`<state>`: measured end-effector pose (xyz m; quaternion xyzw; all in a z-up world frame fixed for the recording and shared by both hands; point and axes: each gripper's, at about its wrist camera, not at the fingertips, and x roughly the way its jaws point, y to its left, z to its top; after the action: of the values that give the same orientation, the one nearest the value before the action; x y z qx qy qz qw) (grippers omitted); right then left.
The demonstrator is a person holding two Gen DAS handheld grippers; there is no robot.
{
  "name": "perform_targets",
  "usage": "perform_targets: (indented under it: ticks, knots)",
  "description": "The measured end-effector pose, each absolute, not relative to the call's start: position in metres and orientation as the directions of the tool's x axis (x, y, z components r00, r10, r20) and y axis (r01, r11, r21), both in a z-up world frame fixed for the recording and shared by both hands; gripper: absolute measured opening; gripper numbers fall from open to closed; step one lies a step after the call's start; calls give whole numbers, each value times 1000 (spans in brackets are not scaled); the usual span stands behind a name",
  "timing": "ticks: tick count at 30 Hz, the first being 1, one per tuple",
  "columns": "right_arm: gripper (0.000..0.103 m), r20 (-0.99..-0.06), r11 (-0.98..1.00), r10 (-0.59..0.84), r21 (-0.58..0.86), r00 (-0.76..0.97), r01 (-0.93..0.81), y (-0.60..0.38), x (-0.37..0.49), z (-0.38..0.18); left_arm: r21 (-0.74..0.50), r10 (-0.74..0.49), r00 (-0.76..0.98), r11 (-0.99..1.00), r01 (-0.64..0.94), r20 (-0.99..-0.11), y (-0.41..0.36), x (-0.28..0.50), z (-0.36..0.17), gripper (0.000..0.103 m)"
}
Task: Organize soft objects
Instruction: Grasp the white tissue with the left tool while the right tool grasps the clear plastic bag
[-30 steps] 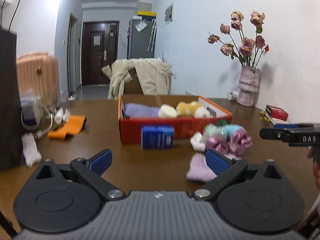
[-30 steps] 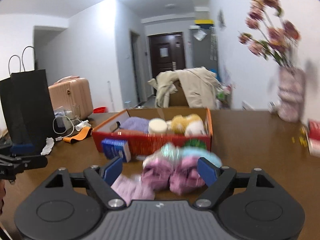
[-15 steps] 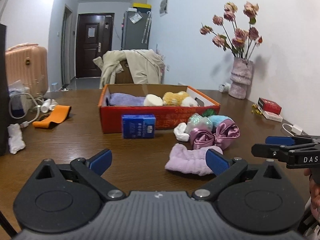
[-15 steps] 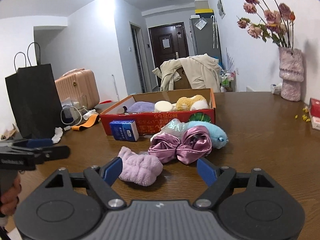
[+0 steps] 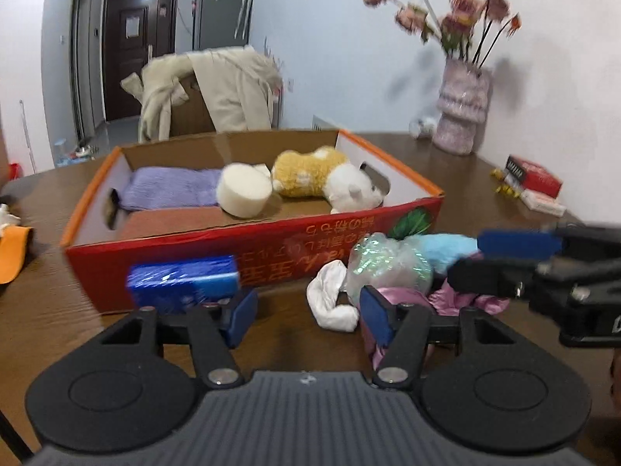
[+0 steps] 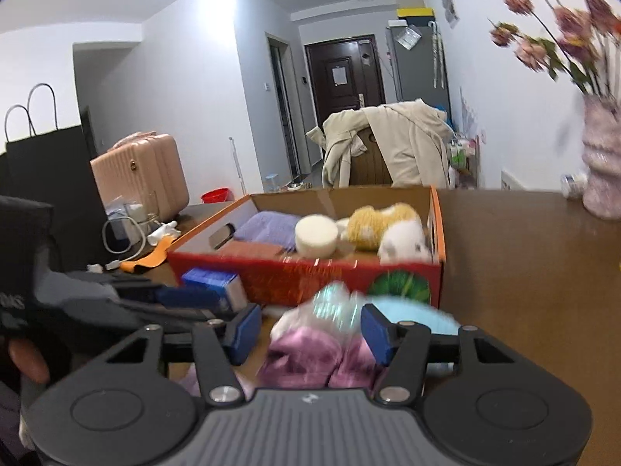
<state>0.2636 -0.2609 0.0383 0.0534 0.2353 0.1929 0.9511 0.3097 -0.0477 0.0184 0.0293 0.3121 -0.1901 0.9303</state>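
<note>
Left gripper (image 5: 308, 316): jaws just narrowed, part spread over bare table (image 5: 50, 310). Right gripper (image 6: 306, 334): jaws just narrowed, flanking pink satin scrunchie (image 6: 306, 355), contact unclear. Soft pile at box's (image 5: 271, 248) 5 o'clock.

This is a lived-in home, seemingly a flat's dining area opening onto an entrance hallway. A dark front door (image 6: 341, 77) stands at the hallway's end beside a grey fridge (image 6: 417, 62), and a beige coat (image 6: 392, 143) is draped over a chair. A pink suitcase (image 6: 141, 178), a black paper bag (image 6: 42, 167) and a vase of dried roses (image 5: 462, 112) sit around the wooden counter (image 6: 524, 256).
</note>
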Motion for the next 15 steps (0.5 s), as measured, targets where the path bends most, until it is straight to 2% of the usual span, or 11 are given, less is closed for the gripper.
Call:
perform_targets:
  ticks: [4, 5, 7, 8, 10, 11, 13, 15]
  knots:
    - [56, -474, 923, 384, 159, 792, -351, -254, 303, 37, -108, -353, 676, 920, 377, -647, -57, 340, 0, 60]
    - [56, -483, 919, 391, 159, 783, -361, -251, 312, 34, -123, -359, 663, 919, 375, -658, -59, 345, -4, 56]
    - [56, -512, 916, 396, 161, 762, -368, -246, 327, 25, -144, -385, 646, 908, 394, -659, -60, 350, -10, 42]
    - [55, -526, 917, 393, 167, 754, -362, -245, 332, 20, -155, -406, 633, 897, 414, -659, -61, 351, -13, 25]
    - [52, -544, 917, 396, 194, 740, -348, -247, 339, 11, -171, -430, 629, 887, 430, -648, -59, 349, -16, 20]
    - [49, -550, 918, 395, 207, 736, -338, -249, 341, 7, -164, -425, 634, 889, 428, -646, -59, 348, -16, 18]
    - [31, -562, 927, 374, 196, 738, -320, -252, 342, 5, -163, -416, 647, 895, 414, -639, -57, 347, -12, 15]
    - [25, -559, 928, 370, 190, 742, -320, -254, 340, 6, -161, -404, 672, 905, 394, -620, -52, 344, -4, 13]
